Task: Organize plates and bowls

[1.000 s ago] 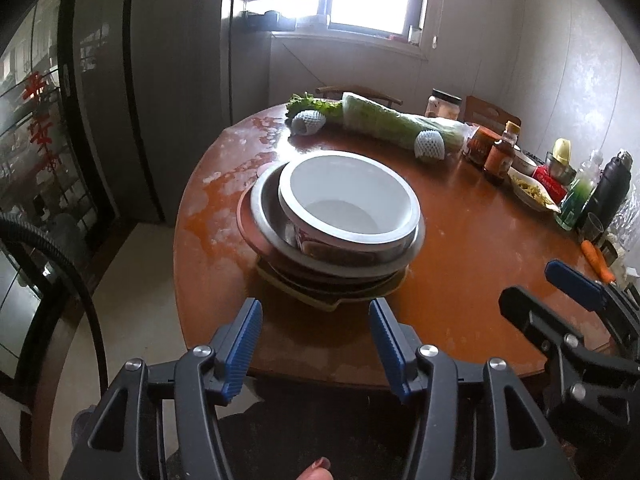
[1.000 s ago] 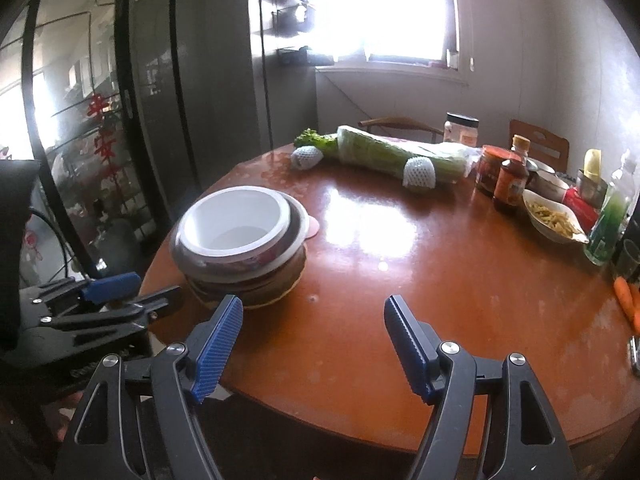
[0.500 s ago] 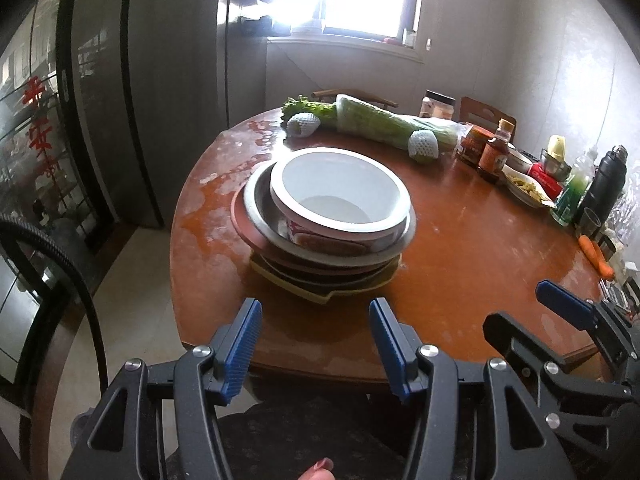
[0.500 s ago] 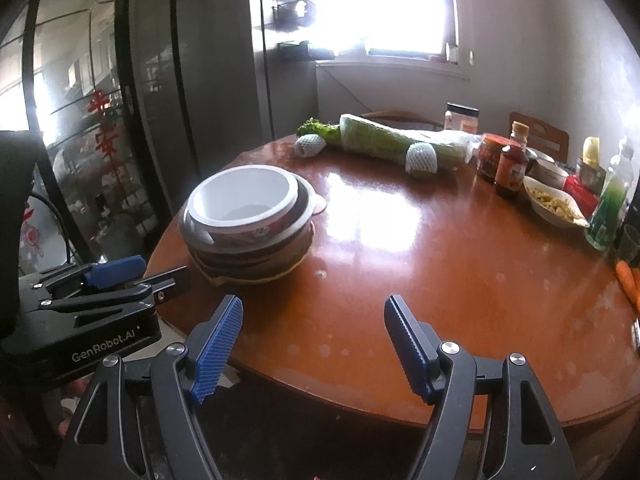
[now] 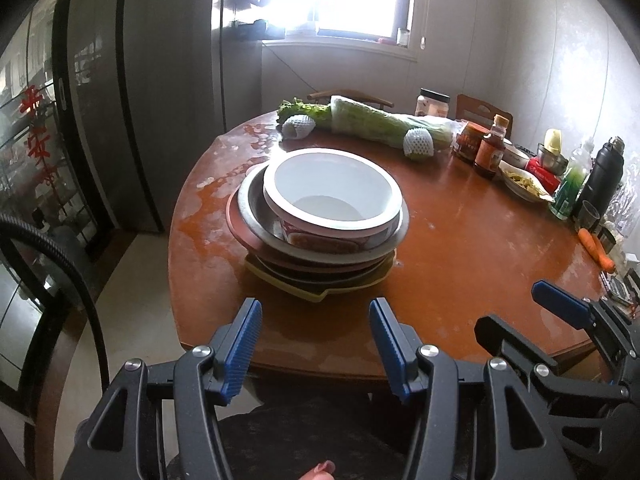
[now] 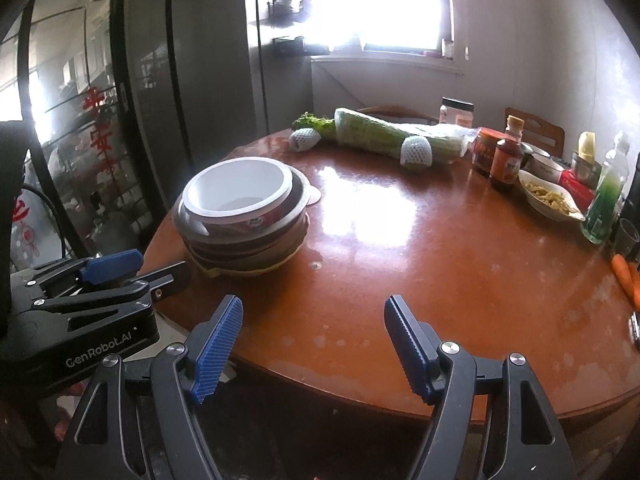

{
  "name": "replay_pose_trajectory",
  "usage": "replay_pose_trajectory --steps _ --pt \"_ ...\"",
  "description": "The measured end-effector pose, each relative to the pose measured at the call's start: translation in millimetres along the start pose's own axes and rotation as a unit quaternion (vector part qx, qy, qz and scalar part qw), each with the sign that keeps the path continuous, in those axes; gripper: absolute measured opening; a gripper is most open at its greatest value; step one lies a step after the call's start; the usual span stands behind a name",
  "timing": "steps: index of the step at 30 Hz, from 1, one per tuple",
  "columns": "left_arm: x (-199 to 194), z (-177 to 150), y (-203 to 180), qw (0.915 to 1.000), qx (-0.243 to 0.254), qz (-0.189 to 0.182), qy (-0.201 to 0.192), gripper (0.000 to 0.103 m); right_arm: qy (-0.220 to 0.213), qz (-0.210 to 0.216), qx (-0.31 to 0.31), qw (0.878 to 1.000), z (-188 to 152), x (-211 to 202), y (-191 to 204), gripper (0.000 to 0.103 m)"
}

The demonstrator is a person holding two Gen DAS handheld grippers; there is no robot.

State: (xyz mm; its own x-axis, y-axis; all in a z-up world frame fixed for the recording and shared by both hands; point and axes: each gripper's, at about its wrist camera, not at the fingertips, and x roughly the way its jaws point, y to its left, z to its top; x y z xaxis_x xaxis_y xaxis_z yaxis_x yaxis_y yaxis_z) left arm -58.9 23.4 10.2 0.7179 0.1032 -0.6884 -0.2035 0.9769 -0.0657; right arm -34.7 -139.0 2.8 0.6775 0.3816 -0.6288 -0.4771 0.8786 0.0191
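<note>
A stack of dishes stands on the left part of the round brown table (image 5: 460, 248). A white bowl (image 5: 332, 196) tops it, nested in a metal bowl (image 5: 250, 204) over brown plates and a yellow plate (image 5: 320, 294). My left gripper (image 5: 314, 320) hovers open at the near table edge, just short of the stack, with nothing between its blue pads. My right gripper (image 6: 313, 312) is open and empty over the table's near edge, to the right of the stack (image 6: 244, 236). In the right wrist view the left gripper (image 6: 156, 270) shows side-on.
Along the far side lie a wrapped cabbage (image 5: 384, 128) and two foam-netted fruits (image 5: 418, 142). Jars, sauce bottles (image 5: 488, 148), a dish of food (image 5: 520, 186), a black flask (image 5: 604, 184) and a carrot (image 5: 596, 244) line the right rim. A grey fridge (image 5: 140, 100) stands left.
Both views have drifted slightly back from the table, and the stack sits a little higher in the right wrist view. Neither gripper's jaws have changed.
</note>
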Motion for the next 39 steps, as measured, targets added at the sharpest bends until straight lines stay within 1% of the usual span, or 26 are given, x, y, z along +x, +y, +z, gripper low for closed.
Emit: replay_pose_trajectory --steps 22,28,39 --pt "-2 0 0 1.0 -0.001 0.0 0.0 0.056 0.004 -0.001 0.002 1.0 -3 -1 2 0.075" --pt "-1 -1 -1 1.0 0.003 0.005 0.002 0.056 0.006 -0.001 0.004 1.0 -3 -1 2 0.075" --pt "13 1 0 0.9999 0.008 0.008 0.012 0.056 0.023 0.007 0.023 0.999 -7 17 -7 0.075"
